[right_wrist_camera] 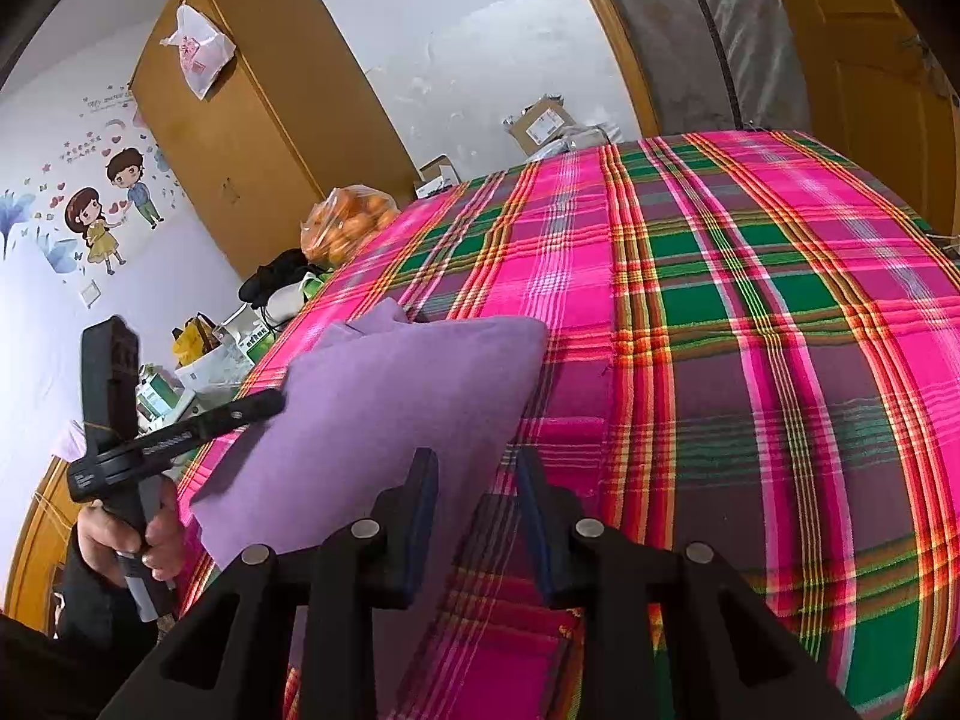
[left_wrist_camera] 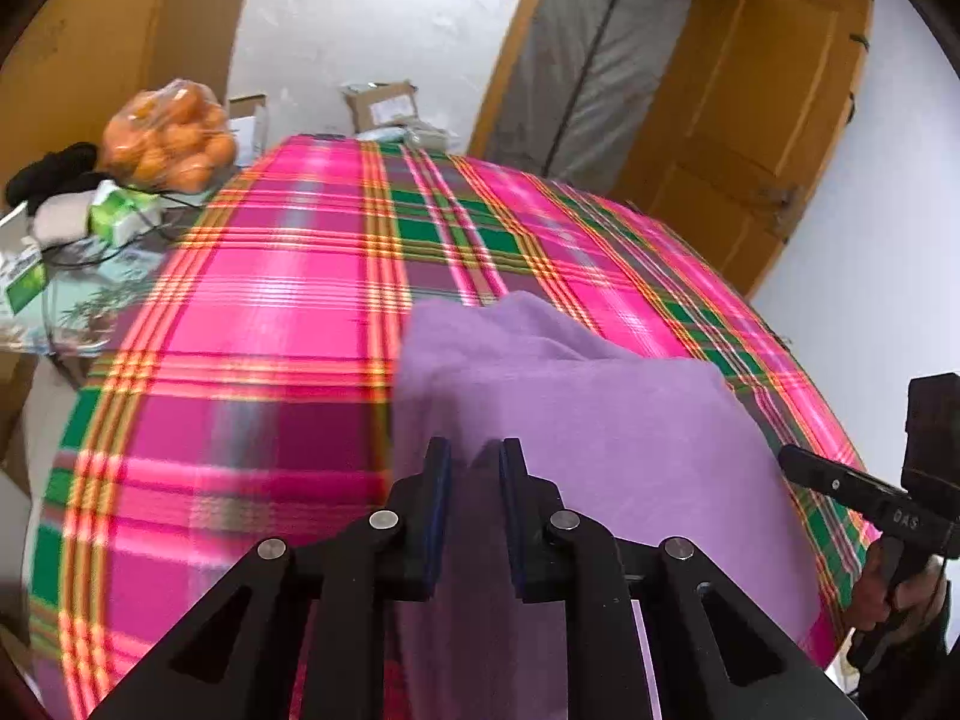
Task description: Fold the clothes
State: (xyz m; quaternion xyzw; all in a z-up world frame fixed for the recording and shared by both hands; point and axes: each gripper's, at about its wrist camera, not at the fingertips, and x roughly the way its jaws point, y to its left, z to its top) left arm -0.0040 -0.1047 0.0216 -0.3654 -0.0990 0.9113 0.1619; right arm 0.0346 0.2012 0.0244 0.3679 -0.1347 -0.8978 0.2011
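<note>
A folded purple cloth (left_wrist_camera: pixel 588 420) lies on a bed covered by a pink, green and yellow plaid sheet (left_wrist_camera: pixel 252 300). My left gripper (left_wrist_camera: pixel 477 450) is at the cloth's near edge, its pads narrowly apart with purple fabric filling the gap between them. From the right wrist view, the left gripper (right_wrist_camera: pixel 273 403) meets the left edge of the cloth (right_wrist_camera: pixel 390 396), with a hand on its handle. My right gripper (right_wrist_camera: pixel 474 459) stands open just right of the cloth, only plaid sheet (right_wrist_camera: pixel 750 330) between its fingers. It also shows at the right edge (left_wrist_camera: pixel 792 461).
A bag of oranges (left_wrist_camera: pixel 168 138) and small boxes, cables and dark clothing crowd a side table (left_wrist_camera: pixel 72 300) left of the bed. Cardboard boxes (left_wrist_camera: pixel 384 105) sit beyond the far edge. A grey mattress (left_wrist_camera: pixel 588 60) leans by a wooden door (left_wrist_camera: pixel 768 120). A wardrobe (right_wrist_camera: pixel 252 120) stands at left.
</note>
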